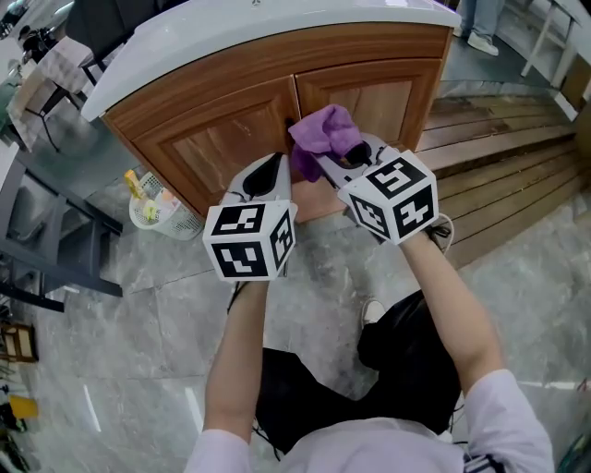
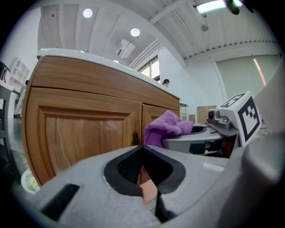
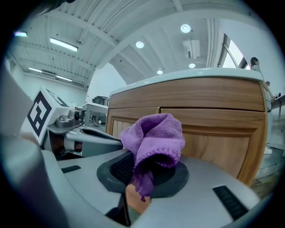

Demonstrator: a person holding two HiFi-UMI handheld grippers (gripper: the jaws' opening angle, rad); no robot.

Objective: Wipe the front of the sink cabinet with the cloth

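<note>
A wooden sink cabinet with two panelled doors stands under a white countertop. My right gripper is shut on a purple cloth, which bunches up close against the seam between the doors. In the right gripper view the cloth hangs out of the jaws in front of the cabinet. My left gripper is shut with nothing in it, just left of the cloth and short of the left door. The cloth shows beside it in the left gripper view.
A white basket with small items sits on the grey floor left of the cabinet. A wooden stepped platform lies to the right. A dark metal frame stands at the far left. The person's legs are below.
</note>
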